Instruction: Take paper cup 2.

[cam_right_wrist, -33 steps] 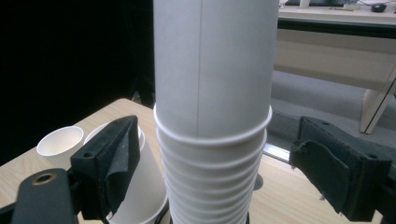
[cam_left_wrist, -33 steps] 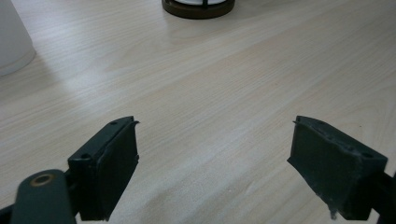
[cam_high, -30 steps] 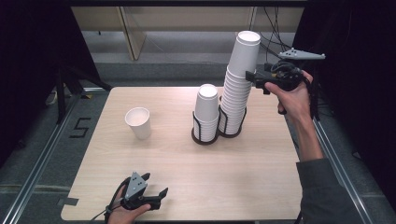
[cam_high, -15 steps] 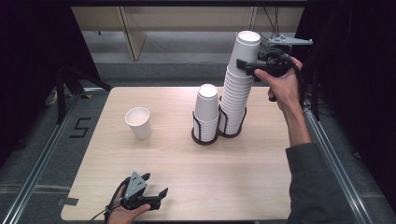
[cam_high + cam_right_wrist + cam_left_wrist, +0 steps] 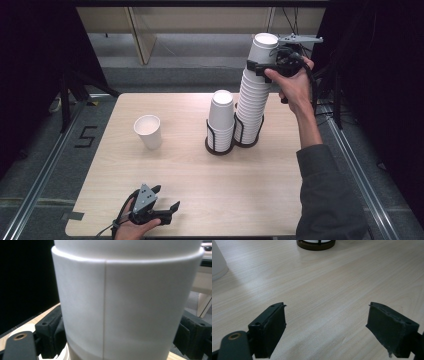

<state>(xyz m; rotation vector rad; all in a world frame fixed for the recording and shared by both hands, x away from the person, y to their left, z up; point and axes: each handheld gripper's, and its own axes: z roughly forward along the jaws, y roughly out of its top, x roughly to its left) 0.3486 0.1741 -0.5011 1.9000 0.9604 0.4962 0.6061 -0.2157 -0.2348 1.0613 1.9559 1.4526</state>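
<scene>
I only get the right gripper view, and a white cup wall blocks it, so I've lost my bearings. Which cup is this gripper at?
Observer: The top cup of the tall stack.
Operator: What is that stack standing in?
Observer: The right ring of a black holder.
Operator: And the other ring?
Observer: It holds a shorter stack.
Operator: Any loose cups?
Observer: A single cup stands upright, left of the holder.
</scene>
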